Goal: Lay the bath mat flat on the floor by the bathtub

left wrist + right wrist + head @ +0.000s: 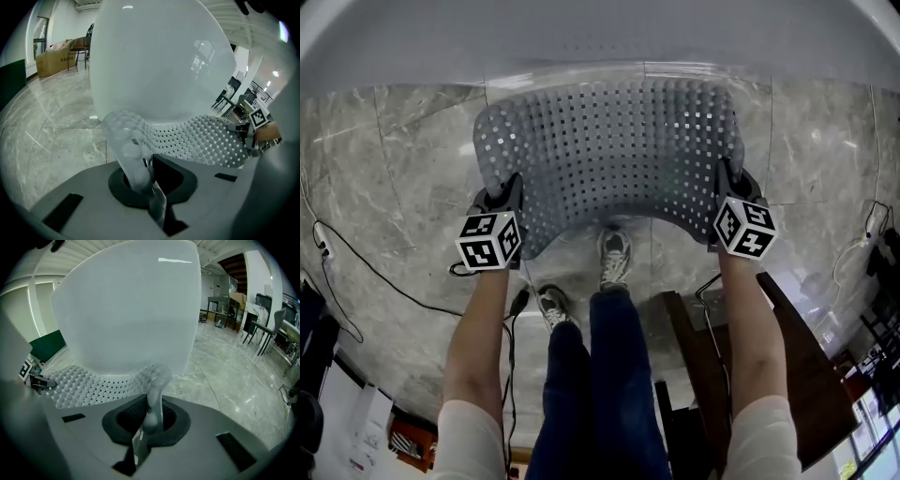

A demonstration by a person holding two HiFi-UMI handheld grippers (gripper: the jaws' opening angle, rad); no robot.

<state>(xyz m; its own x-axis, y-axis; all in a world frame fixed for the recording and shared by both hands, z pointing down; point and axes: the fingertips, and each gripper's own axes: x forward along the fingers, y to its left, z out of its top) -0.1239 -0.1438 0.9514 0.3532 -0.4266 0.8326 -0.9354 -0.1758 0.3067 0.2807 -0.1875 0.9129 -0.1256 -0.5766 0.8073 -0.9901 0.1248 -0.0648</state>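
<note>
Head view: one grey perforated bath mat [619,150], slung between two grippers over the marble floor [394,159], just beside the white bathtub [600,37]. Cannot tell whether its far edge touches the floor.

Left gripper [508,190] at the mat's left corner, right gripper [727,180] at the right. Two shoes [615,255] by the mat's near edge.

Only the gripper views show the grip: each pair of fingers clamped tight on the mat's studded edge.

Left gripper view alone: one cardboard box [51,63], one chair [80,47], far back.
</note>
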